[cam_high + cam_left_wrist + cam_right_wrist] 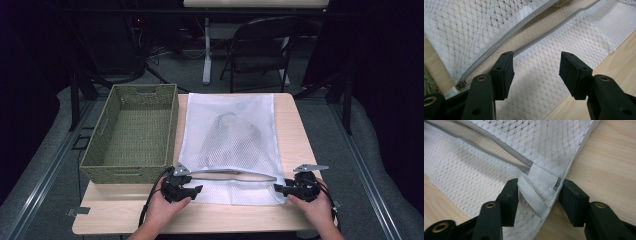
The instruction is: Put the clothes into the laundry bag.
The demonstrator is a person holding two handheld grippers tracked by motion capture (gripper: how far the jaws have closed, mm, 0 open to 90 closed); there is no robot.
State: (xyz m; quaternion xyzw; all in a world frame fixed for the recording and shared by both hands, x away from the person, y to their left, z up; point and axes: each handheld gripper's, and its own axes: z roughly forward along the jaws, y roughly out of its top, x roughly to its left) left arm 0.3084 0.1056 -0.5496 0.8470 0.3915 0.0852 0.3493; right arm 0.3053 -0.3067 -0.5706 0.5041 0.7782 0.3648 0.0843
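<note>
1. Overhead, your left gripper (192,190) sits at the near left corner of the white mesh laundry bag (230,137), and your right gripper (280,188) sits at its near right corner. The bag lies flat on the wooden table (305,150), beside the woven basket (107,130), with a dark garment (235,137) showing inside it.
2. Along your left gripper (536,71), the jaws stand well apart over the mesh and press on nothing. The zip pull (460,85) lies just outside the left jaw, and the grey zipper (529,46) gapes open ahead.
3. Along your right gripper (539,195), the jaws straddle the bag's corner with its white ribbed tab (534,193). One pad touches the tab; whether both pads pinch it, you cannot tell.
</note>
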